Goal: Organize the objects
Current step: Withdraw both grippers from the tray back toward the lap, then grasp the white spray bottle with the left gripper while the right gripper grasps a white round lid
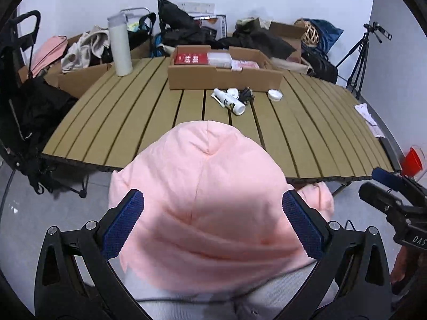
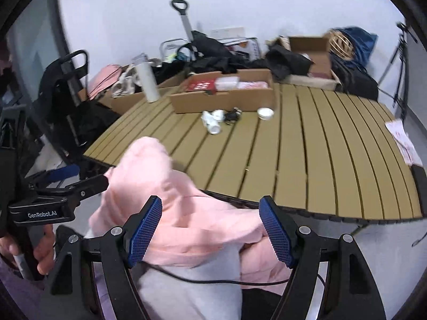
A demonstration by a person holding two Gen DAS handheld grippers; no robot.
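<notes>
A pink hooded garment [image 1: 213, 186] lies bunched on the person's lap at the near edge of the slatted table [image 1: 149, 122]. My left gripper [image 1: 213, 194] hangs over it, its blue pads [image 1: 125, 226] wide apart at the cloth's sides, open. My right gripper [image 2: 210, 200] is open too, above another fold of the pink garment [image 2: 165, 186] and grey trousers [image 2: 192, 280]. Each gripper shows at the edge of the other's view: the right gripper [image 1: 369, 181], the left gripper [image 2: 92, 174]. On the table lie a white bottle [image 1: 230, 101], a small white jar [image 1: 275, 95] and a black item [image 1: 245, 94].
An open cardboard box [image 1: 224, 77] with red and white packs stands at the table's far side. A tall white flask [image 1: 120, 48] stands at the far left corner. Papers [image 1: 369, 118] lie at the right edge. Bags, clothes, boxes and a tripod [image 1: 360, 61] crowd the floor behind.
</notes>
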